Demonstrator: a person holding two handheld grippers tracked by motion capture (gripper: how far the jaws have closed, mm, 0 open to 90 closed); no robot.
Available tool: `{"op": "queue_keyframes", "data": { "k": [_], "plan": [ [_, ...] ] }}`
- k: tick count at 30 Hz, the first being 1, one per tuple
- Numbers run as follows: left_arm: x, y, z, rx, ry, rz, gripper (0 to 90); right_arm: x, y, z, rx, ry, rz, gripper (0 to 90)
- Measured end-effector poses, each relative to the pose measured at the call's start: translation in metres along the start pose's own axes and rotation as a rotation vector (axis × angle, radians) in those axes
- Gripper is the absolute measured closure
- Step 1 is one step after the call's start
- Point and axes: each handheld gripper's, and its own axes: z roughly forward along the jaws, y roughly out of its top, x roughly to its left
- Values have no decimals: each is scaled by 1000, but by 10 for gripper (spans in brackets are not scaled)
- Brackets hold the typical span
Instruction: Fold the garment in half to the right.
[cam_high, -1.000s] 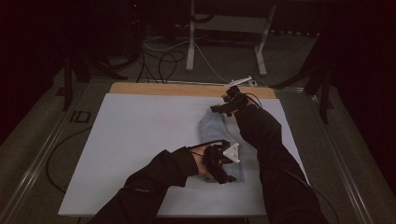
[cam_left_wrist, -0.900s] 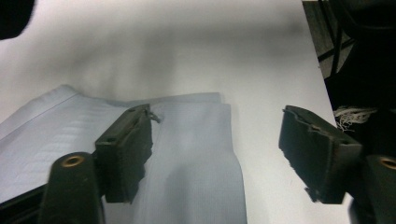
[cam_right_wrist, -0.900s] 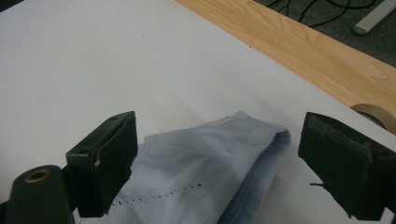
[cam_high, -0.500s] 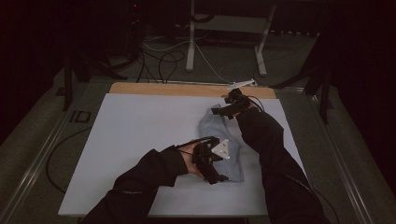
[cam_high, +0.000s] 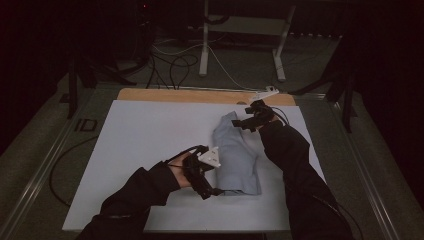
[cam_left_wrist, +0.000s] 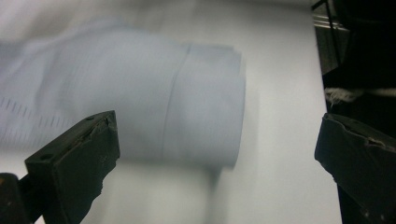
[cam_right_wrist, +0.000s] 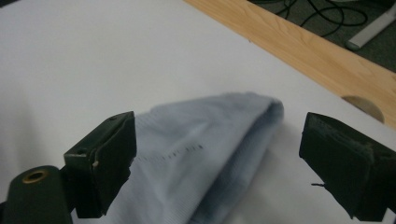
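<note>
Both grippers spread and empty, left gripper (cam_high: 212, 186) just opened off folded light-blue garment (cam_high: 235, 157) near table's right edge; best regrip folded edges squarely, avoiding bunching.

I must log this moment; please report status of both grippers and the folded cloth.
Left gripper jaws just opened, nothing between. Right gripper open at far end. Folded pale blue cloth flat on white table. Nothing in the way.

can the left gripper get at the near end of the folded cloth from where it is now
Probably yes: the left gripper sits beside the folded cloth with jaws wide open, and nothing lies between them.
</note>
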Motion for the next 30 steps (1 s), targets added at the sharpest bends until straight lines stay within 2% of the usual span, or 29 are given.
{"op": "queue_keyframes", "data": {
  "k": [1,2,3,4,6,7,8,9,10,11,16,18,19,22,23,24,25,27,30],
  "plan": [
    [0,-6,-3,-4,10,-13,6,-1,-2,0,0,-8,3,111],
    [0,-6,-3,-4,10,-13,6,-2,-4,0,-3,-10,12,111],
    [1,-12,-6,-9,2,-31,6,-2,-4,0,-3,-10,12,111],
    [-1,-25,-10,-18,17,-57,6,-4,-8,-1,-16,-4,39,112],
    [-3,-40,-14,-16,20,-91,6,-4,-11,3,1,-16,49,113],
    [-3,-40,-14,-16,20,-91,6,-4,-12,5,9,-6,57,113],
    [-5,-55,-19,-19,32,-119,6,-4,-13,8,17,-6,61,113],
    [-5,-55,-19,-19,32,-119,6,-4,-13,8,17,-6,61,113],
    [-7,-68,-25,-34,49,-156,6,-4,-15,14,33,-4,72,115],
    [-9,-75,-28,-39,54,-171,6,-4,-15,17,36,-8,79,123],
    [-17,-104,-45,-63,87,-226,6,-10,-20,35,62,-7,128,140],
    [-17,-104,-45,-63,87,-226,6,-12,-21,38,70,-8,137,153],
    [-19,-119,-53,-83,109,-259,6,-16,-23,45,86,-10,158,210],
    [-21,-128,-56,-94,113,-276,6,-21,-28,51,114,-13,180,360],
    [-23,-131,-57,-101,116,-282,6,-21,-28,53,125,-7,185,446],
    [-26,-137,-59,-119,130,-296,6,-21,-29,53,139,1,167,567],
    [-27,-140,-59,-126,132,-296,6,-20,-29,54,153,-21,144,651],
    [-30,-143,-61,-147,144,-295,7,-17,-26,53,148,-28,129,822],
    [-33,-149,-63,-177,150,-303,6,-13,-17,50,118,-21,104,851]
  ]
}}
